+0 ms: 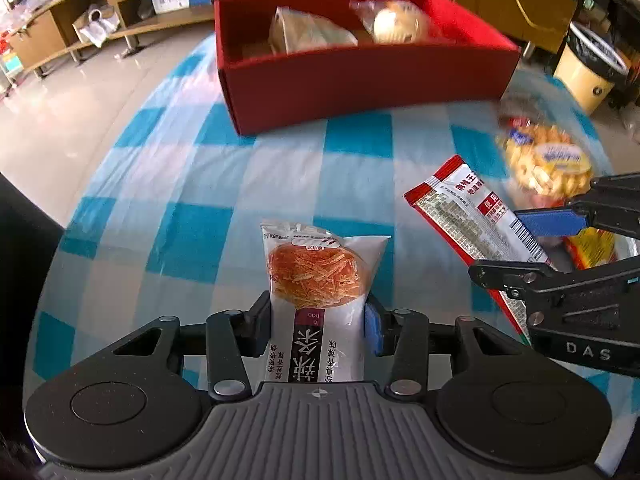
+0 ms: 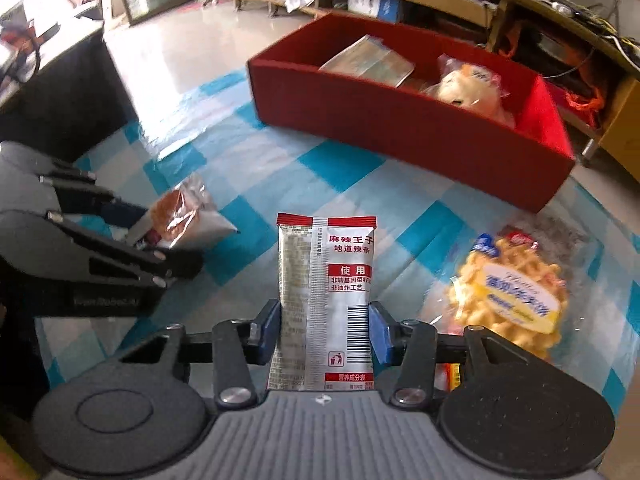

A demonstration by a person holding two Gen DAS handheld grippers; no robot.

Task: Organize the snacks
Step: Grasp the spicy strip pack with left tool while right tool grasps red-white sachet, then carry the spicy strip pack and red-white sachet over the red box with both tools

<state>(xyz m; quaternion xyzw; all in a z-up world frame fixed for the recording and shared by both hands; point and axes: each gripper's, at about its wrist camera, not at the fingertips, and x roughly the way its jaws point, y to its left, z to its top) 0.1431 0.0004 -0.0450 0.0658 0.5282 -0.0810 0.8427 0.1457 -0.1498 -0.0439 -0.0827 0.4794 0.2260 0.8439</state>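
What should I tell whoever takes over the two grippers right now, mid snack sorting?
Left gripper: shut on a white bread packet, held above the table.
Right gripper: shut on a red-and-white spicy strip packet, also held above the table.
Red box stands further back on the checked tablecloth.
Done: two wrapped snacks already lie in the box, a flat packet and a bun.
Left: put both held packets into the box, then the waffle bag and a yellow-red packet lying beside the right gripper.
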